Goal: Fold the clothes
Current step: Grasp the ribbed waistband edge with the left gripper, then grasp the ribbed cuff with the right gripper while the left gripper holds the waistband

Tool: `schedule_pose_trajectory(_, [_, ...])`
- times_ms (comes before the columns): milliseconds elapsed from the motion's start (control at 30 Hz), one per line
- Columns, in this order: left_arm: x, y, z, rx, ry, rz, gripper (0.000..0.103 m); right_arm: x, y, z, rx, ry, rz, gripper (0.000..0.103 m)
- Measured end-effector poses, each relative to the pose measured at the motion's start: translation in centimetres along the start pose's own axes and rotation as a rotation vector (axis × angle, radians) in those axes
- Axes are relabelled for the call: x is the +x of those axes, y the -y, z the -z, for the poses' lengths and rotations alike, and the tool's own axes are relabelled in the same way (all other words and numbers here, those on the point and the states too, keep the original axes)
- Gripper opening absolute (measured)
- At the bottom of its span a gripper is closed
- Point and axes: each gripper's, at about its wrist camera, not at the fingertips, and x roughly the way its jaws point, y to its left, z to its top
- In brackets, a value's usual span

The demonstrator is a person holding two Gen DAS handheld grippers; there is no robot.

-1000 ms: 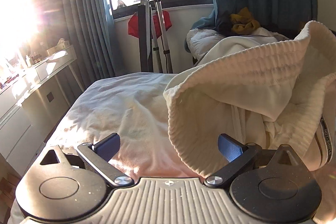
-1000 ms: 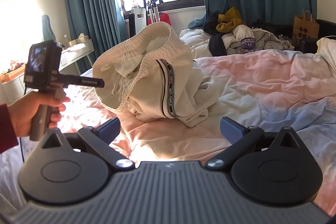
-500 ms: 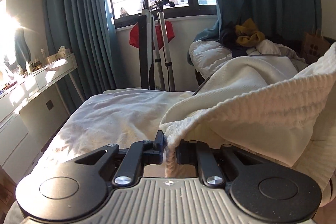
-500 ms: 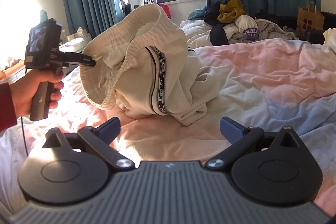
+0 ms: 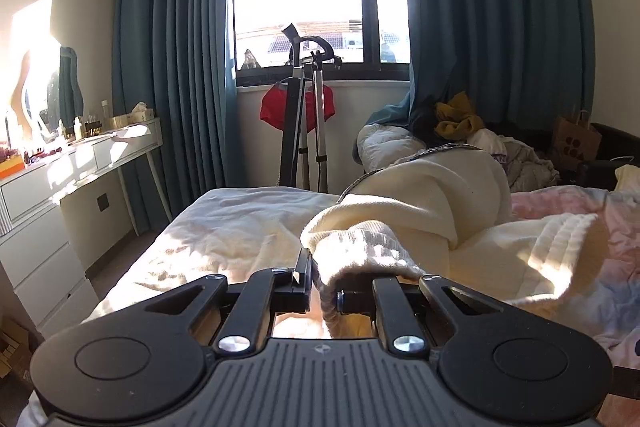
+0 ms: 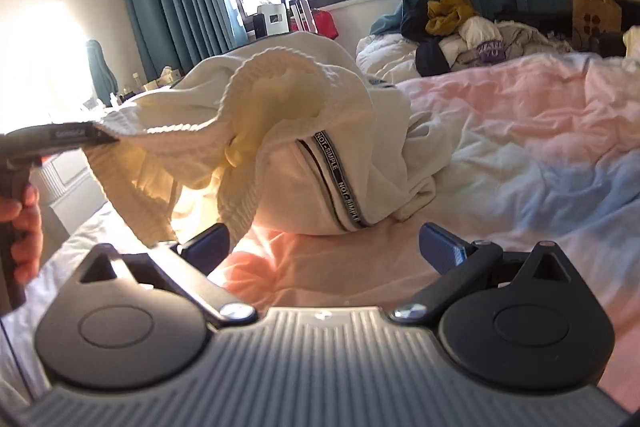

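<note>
Cream white trousers (image 6: 352, 131) with a ribbed waistband and a black lettered side stripe lie bunched on the bed. My left gripper (image 5: 323, 287) is shut on the ribbed waistband (image 5: 360, 247) and holds it up at the left. It shows in the right wrist view (image 6: 86, 137) pinching the waistband edge. My right gripper (image 6: 324, 247) is open and empty, close in front of the trousers, its left finger just under the hanging waistband loop.
The bed has a white sheet (image 5: 240, 223) and a pink and blue duvet (image 6: 540, 131). A heap of clothes (image 6: 472, 27) lies at the bed's far end. A white dresser (image 5: 60, 187) stands left, a steamer stand (image 5: 304, 115) by the window, a paper bag (image 6: 596, 13) at right.
My left gripper closed on the ribbed waistband and pulled it left and lower. My right gripper moved nearer to the trousers and stayed open.
</note>
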Motion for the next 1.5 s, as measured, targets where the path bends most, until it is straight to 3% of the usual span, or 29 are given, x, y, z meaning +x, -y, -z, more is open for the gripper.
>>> schedule_pose_trajectory(300, [-1.3, -7.5, 2.5, -0.269, -0.056, 0.037, 0.011, 1.0, -2.5, 3.0, 0.072, -0.141, -0.075, 0.100])
schedule_pose_trajectory(400, [-0.9, -8.4, 3.1, -0.293, -0.061, 0.047, 0.011, 2.0, -2.6, 3.8, 0.091, -0.154, -0.053, 0.091])
schedule_pose_trajectory(467, [-0.3, -8.8, 3.4, -0.312, -0.073, 0.054, 0.011, 2.6, -2.7, 4.4, 0.104, -0.163, -0.038, 0.080])
schedule_pose_trajectory(600, [1.2, -9.5, 3.6, -0.349, -0.090, 0.067, 0.011, 3.9, -3.0, 5.4, 0.127, -0.176, -0.010, 0.073])
schedule_pose_trajectory(700, [2.4, -9.7, 3.9, -0.373, -0.109, 0.067, 0.012, 5.0, -3.4, 5.5, 0.110, -0.149, -0.006, 0.051])
schedule_pose_trajectory(767, [3.4, -9.8, 4.0, -0.401, -0.134, 0.107, 0.015, 5.4, -3.6, 5.7, 0.118, -0.145, -0.011, 0.033])
schedule_pose_trajectory(900, [4.4, -8.9, 4.1, -0.375, -0.146, 0.115, 0.020, 4.8, -4.4, 5.6, 0.103, -0.120, 0.006, 0.030])
schedule_pose_trajectory(1000, [4.6, -8.6, 4.2, -0.368, -0.158, 0.123, 0.025, 3.6, -5.1, 4.8, 0.072, -0.094, 0.005, 0.022])
schedule_pose_trajectory(1100, [4.9, -8.0, 4.2, -0.344, -0.222, 0.160, 0.042, 1.6, -6.1, 3.5, -0.001, -0.048, 0.047, 0.017])
schedule_pose_trajectory(1300, [4.4, -5.4, 5.4, -0.195, -0.308, 0.121, 0.050, -1.5, -7.1, 1.4, -0.151, -0.033, 0.191, 0.014])
schedule_pose_trajectory(1367, [3.7, -5.1, 5.7, -0.178, -0.316, 0.113, 0.051, -2.1, -6.1, 1.2, -0.142, -0.044, 0.241, 0.014])
schedule_pose_trajectory(1500, [2.0, -4.6, 5.8, -0.202, -0.313, 0.166, 0.055, -3.3, -4.0, 1.5, -0.152, -0.059, 0.367, 0.014])
